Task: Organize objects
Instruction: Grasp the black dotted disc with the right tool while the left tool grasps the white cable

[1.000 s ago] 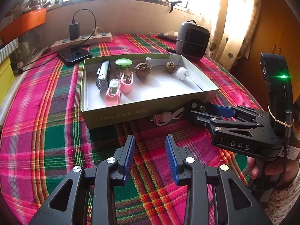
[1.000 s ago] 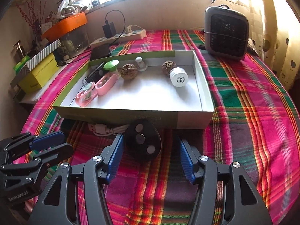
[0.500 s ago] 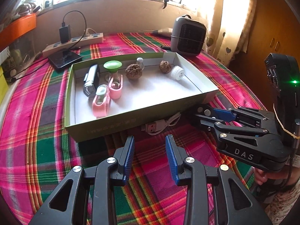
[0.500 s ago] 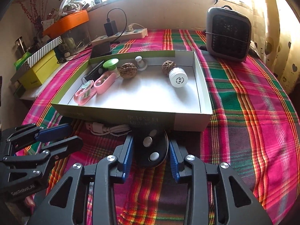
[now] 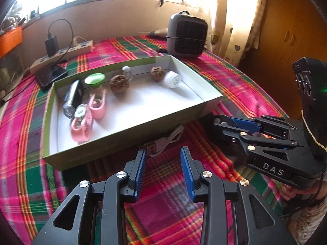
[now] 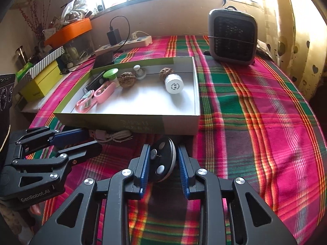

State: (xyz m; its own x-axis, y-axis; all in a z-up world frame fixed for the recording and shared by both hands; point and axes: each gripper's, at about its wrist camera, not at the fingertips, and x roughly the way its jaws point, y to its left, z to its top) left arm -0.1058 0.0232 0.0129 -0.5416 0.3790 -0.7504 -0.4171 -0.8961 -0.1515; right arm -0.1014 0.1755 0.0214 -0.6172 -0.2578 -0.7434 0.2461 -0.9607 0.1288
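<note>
The right gripper (image 6: 162, 163) has its blue-padded fingers (image 6: 144, 164) clamped on a round black disc with small silver studs and a white rim (image 6: 163, 160), held on edge just above the pink, green and yellow plaid cloth of the desk (image 6: 255, 122). The disc sits just in front of the near wall of a shallow cardboard box with a green outside and white inside (image 6: 130, 120).

The left gripper (image 5: 163, 167) hovers over the cloth with its fingers (image 5: 141, 169) apart and nothing between them. Just beyond their tips lies a coiled white USB cable (image 5: 163, 143), against the box's near wall.

Inside the box, toward its left end, lie two pink clip-shaped holders (image 5: 90, 114), a black and silver flashlight-like device (image 5: 72, 98) and a green-capped small bottle (image 5: 95, 80). Along the far wall are two brown walnuts (image 5: 119, 83), a small white-knobbed item (image 5: 127, 72) and a white ribbed bottle on its side (image 5: 172, 79).

Behind the box stand a grey square fan heater (image 5: 187, 36) and a white power strip with a black charger plugged in (image 5: 61, 51); a dark phone (image 5: 51, 75) lies beside the strip.
</note>
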